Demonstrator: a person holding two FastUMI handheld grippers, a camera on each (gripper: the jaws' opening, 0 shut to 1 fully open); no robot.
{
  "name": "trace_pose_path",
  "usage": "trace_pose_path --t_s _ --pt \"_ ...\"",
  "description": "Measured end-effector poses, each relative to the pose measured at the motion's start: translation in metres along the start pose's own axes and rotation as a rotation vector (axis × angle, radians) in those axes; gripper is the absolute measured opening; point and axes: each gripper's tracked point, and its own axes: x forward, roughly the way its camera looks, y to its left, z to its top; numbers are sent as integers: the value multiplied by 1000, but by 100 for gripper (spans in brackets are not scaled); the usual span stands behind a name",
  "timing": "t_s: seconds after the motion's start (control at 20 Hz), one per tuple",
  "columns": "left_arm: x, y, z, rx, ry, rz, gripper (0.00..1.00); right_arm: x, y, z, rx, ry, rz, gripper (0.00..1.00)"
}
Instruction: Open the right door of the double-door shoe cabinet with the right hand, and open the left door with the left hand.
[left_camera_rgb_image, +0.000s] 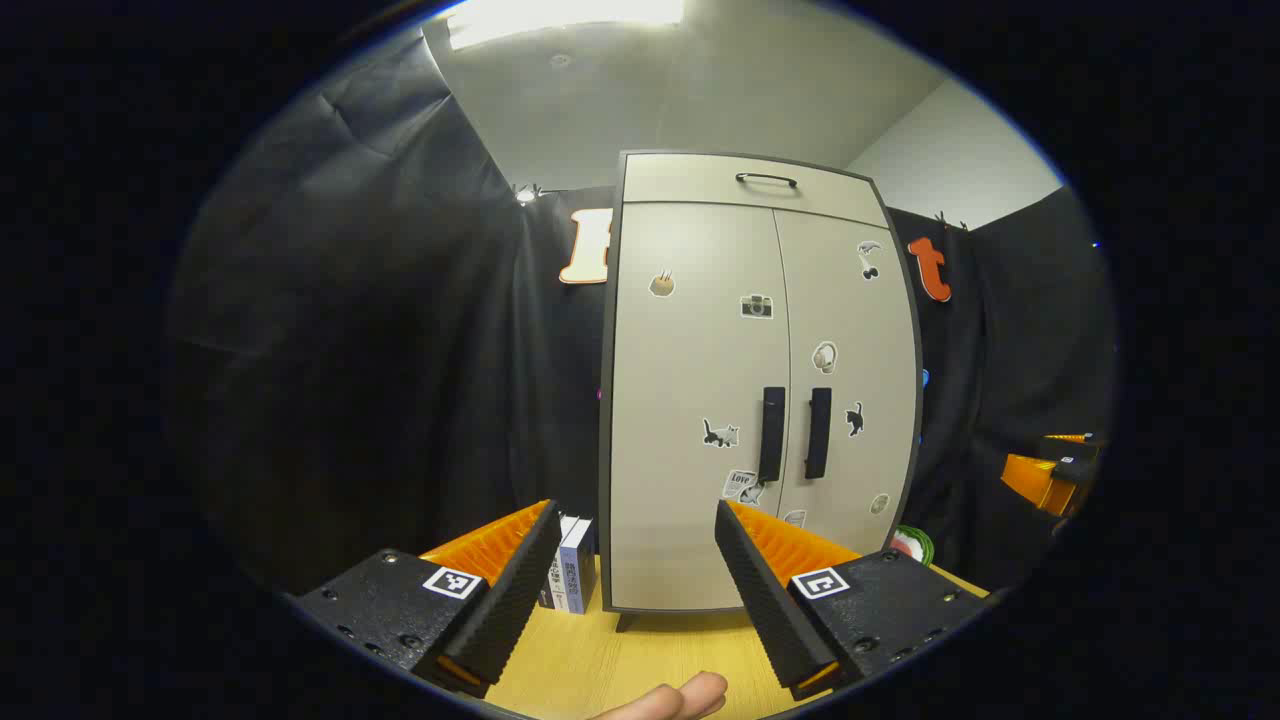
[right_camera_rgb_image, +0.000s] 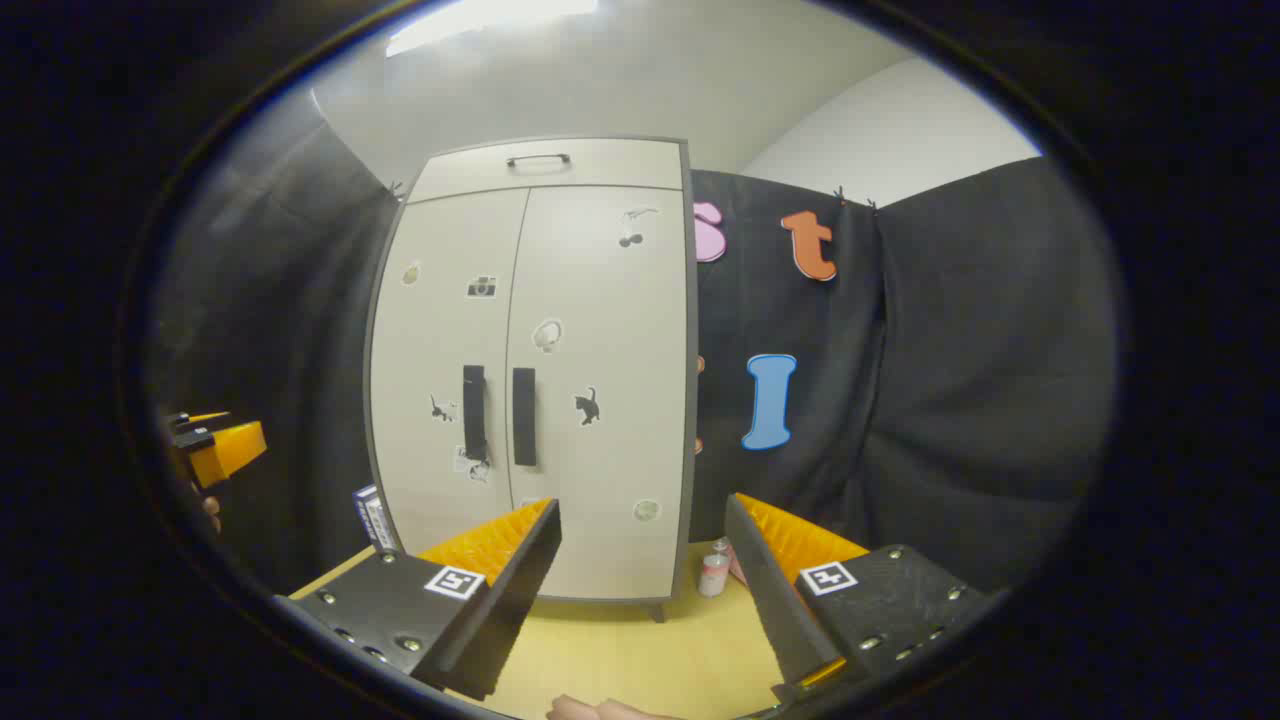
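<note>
On the counter (left_camera_rgb_image: 640, 660), the shoe cabinet (left_camera_rgb_image: 755, 380) is standing with both doors shut, while the left claw (left_camera_rgb_image: 635, 590) and right claw (right_camera_rgb_image: 640, 590) are waiting spread, empty, well apart from its handles.

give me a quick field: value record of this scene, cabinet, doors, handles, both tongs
cabinet: pale shoe cabinet upright on a wooden table, stickers on its front
left door: shut
right door: shut
handles: two black vertical bars, left and right, side by side at the middle seam
top drawer: shut
left tongs: open, short of the cabinet, holding nothing
right tongs: open, short of the cabinet, holding nothing
task state: neither door opened yet
</note>
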Motion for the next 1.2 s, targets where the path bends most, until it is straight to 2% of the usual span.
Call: trace_pose_path --t_s 0.2,0.35,0.7,1.0,1.2 --pt "-1 -9 -2 -5 -2 -33 96 -1 0 2 19 -6 7 100" --pt "4 -5 -8 -4 5 -12 97 3 -1 -4 46 13 11 99" --pt "22 -14 -20 -23 27 -35 96 18 0 -16 39 35 15 100" --pt "38 7 -28 -53 5 -8 97 57 35 -11 50 31 68 99" --pt "48 25 -41 -65 11 6 97 109 82 1 49 4 141 99"
